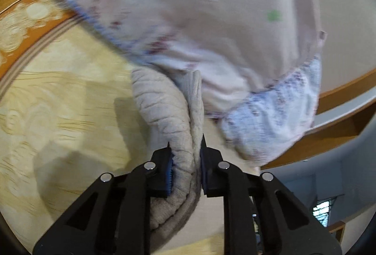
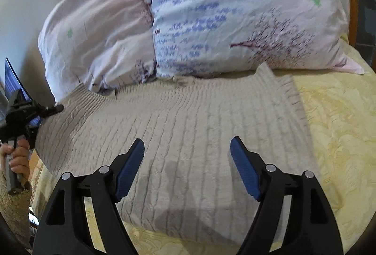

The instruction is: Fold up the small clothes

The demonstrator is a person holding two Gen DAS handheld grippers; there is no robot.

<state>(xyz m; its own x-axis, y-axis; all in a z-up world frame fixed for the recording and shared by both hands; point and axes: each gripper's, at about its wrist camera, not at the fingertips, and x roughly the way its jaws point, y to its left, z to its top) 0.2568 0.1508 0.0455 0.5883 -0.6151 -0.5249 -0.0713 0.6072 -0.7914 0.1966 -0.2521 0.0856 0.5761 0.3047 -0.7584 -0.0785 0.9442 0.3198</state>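
Left gripper [image 1: 185,156] is clenched on the beige knit sweater's [image 2: 188,137] bunched edge; only the right view shows it spread on the bed [image 2: 340,137], under the released right gripper [image 2: 188,151].

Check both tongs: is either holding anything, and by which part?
Left tongs pinch the beige knit garment at a bunched edge on its left side. Right tongs are open, holding nothing.

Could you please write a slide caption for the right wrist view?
Open right tongs hover over the beige knit sweater while left tongs pinch its edge.
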